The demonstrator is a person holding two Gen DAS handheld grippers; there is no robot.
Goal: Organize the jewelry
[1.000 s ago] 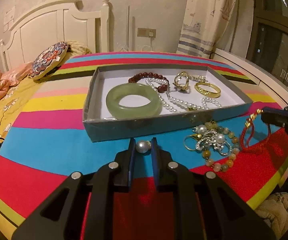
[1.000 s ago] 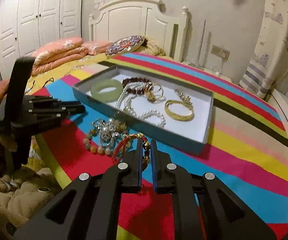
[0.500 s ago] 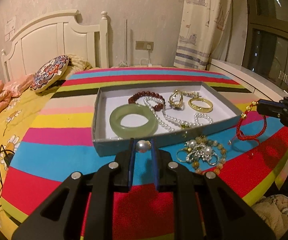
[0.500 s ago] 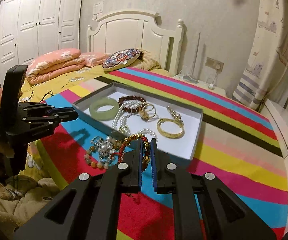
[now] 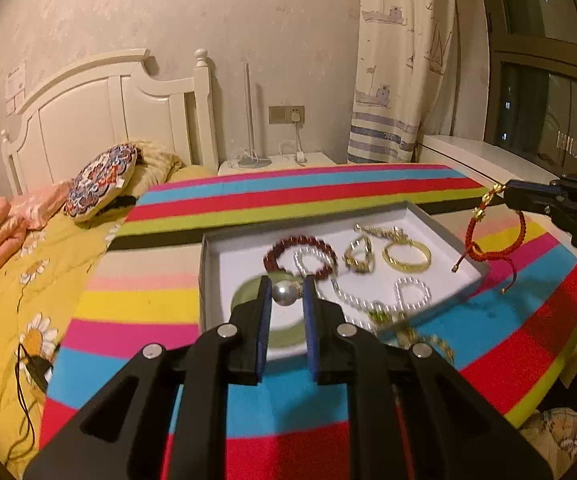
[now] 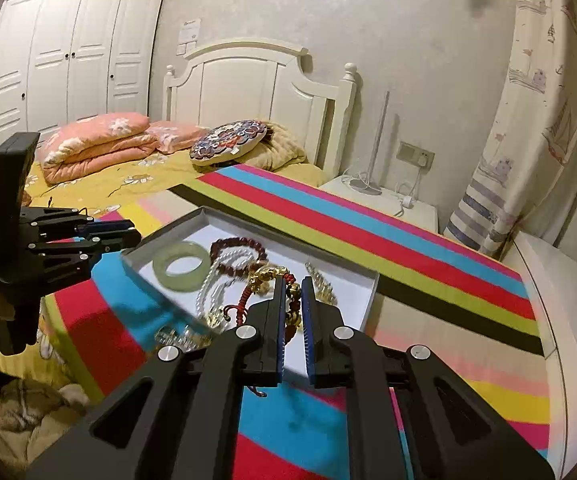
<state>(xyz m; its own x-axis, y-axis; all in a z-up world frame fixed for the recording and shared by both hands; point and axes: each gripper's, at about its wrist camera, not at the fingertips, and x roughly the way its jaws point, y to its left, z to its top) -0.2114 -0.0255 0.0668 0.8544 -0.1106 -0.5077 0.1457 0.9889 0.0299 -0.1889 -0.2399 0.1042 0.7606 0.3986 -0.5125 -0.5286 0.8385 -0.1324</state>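
My left gripper point(image 5: 286, 294) is shut on a pearl earring point(image 5: 282, 293) and holds it above the near left part of the grey tray point(image 5: 446, 224). The tray holds a green jade bangle point(image 6: 180, 268), a dark red bead bracelet point(image 5: 300, 248), a pearl necklace point(image 5: 408, 292) and a gold bangle point(image 5: 406, 256). My right gripper point(image 6: 292, 300) is shut on a red cord bracelet with gold charms point(image 5: 492, 232), which hangs above the tray's right corner. The right gripper also shows in the left wrist view point(image 5: 506, 196).
The tray lies on a striped round cloth point(image 5: 328, 192). A small heap of jewelry point(image 5: 412, 334) lies on the cloth by the tray's near edge. A bed with a patterned cushion point(image 5: 102, 176) is at the left. A nightstand point(image 6: 388, 202) stands behind.
Both grippers have risen and moved over the tray. The red cord bracelet has been lifted off the cloth and now hangs in the air. The pearl earring stays gripped.
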